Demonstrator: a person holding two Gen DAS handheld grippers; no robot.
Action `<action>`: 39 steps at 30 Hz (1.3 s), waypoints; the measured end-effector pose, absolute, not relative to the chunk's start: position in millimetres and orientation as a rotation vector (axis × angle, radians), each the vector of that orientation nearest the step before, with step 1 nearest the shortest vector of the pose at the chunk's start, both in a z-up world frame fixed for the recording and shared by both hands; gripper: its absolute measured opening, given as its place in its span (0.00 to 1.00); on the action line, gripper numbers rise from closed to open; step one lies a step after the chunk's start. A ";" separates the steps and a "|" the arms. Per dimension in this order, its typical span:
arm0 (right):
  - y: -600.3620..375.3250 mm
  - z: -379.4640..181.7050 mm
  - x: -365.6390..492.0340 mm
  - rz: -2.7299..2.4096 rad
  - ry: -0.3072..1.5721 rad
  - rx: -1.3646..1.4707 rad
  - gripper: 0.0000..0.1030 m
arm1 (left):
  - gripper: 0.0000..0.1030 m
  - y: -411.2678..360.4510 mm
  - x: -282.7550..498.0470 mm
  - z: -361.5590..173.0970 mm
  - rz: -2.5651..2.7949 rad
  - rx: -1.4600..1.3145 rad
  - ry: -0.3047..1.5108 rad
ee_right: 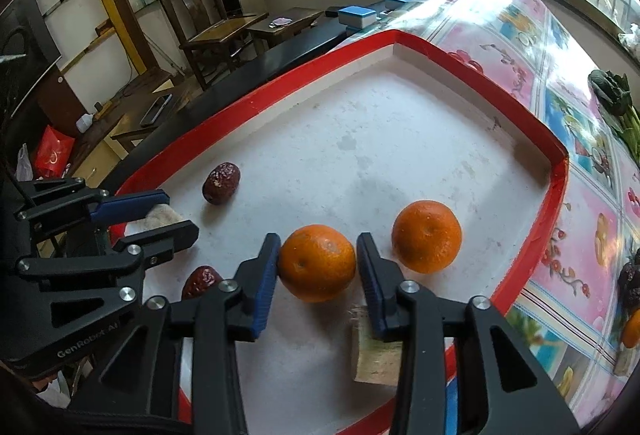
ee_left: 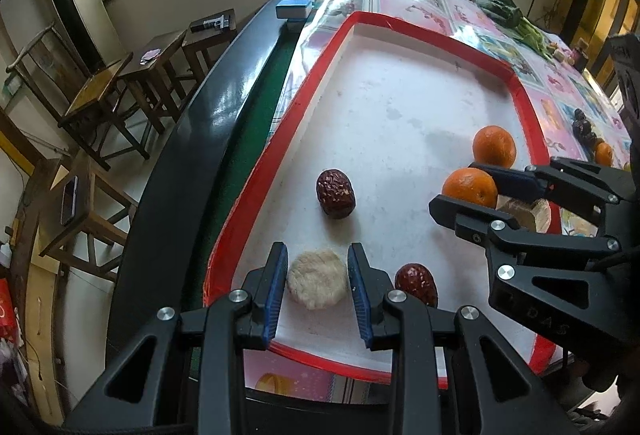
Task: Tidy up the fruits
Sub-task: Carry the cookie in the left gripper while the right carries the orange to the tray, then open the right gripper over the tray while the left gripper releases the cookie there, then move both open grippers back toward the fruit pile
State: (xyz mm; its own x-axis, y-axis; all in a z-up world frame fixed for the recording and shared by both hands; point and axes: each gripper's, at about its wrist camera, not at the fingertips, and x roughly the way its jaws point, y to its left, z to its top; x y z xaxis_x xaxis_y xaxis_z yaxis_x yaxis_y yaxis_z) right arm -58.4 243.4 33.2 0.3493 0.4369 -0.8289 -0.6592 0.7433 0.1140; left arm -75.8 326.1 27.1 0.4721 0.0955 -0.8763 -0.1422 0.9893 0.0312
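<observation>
A red-rimmed white tray (ee_left: 256, 191) lies on the table. My left gripper (ee_left: 318, 289) is at its near edge with its blue pads pressed on both sides of a pale round cake (ee_left: 317, 279), low over the tray floor. Two wrinkled red dates (ee_left: 335, 193) (ee_left: 416, 283) lie nearby. My right gripper (ee_right: 317, 275) is shut on an orange (ee_right: 317, 262) low over the tray; a second orange (ee_right: 426, 236) sits just to its right. A tan block (ee_right: 376, 355) lies under the right gripper's finger.
More dark dates (ee_left: 582, 127) and another orange (ee_left: 604, 154) lie on the flowered tablecloth (ee_left: 560, 91) right of the tray. Leafy greens (ee_left: 508, 13) sit farther back. Blue boxes (ee_left: 294, 9) stand at the far left edge. Wooden stools and a chair (ee_right: 216, 31) stand beyond.
</observation>
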 end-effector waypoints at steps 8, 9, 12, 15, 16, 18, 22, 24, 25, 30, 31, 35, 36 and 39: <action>231.0 56.0 -62.8 0.725 0.936 -0.205 0.48 | 0.46 320.4 -81.5 45.2 0.164 -0.037 1.021; 228.4 60.3 -64.1 0.724 0.926 -0.195 0.48 | 0.48 320.3 -81.7 48.0 0.167 -0.034 1.015; 215.8 72.1 -67.5 0.711 0.895 -0.168 0.48 | 0.50 316.8 -83.5 57.0 0.160 -0.036 0.991; 196.4 78.6 -69.8 0.676 0.874 -0.138 0.48 | 0.50 310.2 -82.6 63.1 0.146 -0.029 0.973; 189.2 78.8 -70.1 0.661 0.874 -0.128 0.48 | 0.51 307.0 -81.4 65.1 0.139 -0.024 0.968; 170.4 77.1 -69.1 0.620 0.881 -0.099 0.48 | 0.51 299.1 -77.8 68.1 0.117 -0.020 0.963; 118.7 70.4 -67.0 0.499 0.900 -0.024 0.48 | 0.52 276.8 -69.5 70.2 0.057 0.010 0.957; 92.4 67.7 -67.2 0.434 0.903 0.010 0.48 | 0.52 262.7 -63.3 70.7 0.024 0.030 0.958; 77.2 66.5 -67.8 0.397 0.903 0.030 0.48 | 0.52 255.5 -60.2 70.9 0.005 0.039 0.959; 10.9 64.4 -74.6 0.219 0.890 0.097 0.53 | 0.54 216.8 -48.2 69.3 -0.106 0.084 0.970; -2.1 64.0 -74.5 0.181 0.887 0.110 0.54 | 0.54 209.1 -45.8 69.4 -0.125 0.096 0.970; -48.2 61.6 -72.4 0.059 0.885 0.158 0.59 | 0.56 174.1 -33.1 70.9 -0.222 0.134 0.978; -57.5 59.4 -69.9 0.042 0.893 0.172 0.59 | 0.56 165.7 -28.4 70.9 -0.247 0.133 0.982; -68.9 54.5 -60.8 0.026 0.907 0.174 0.62 | 0.57 139.7 -10.9 67.9 -0.326 0.127 1.006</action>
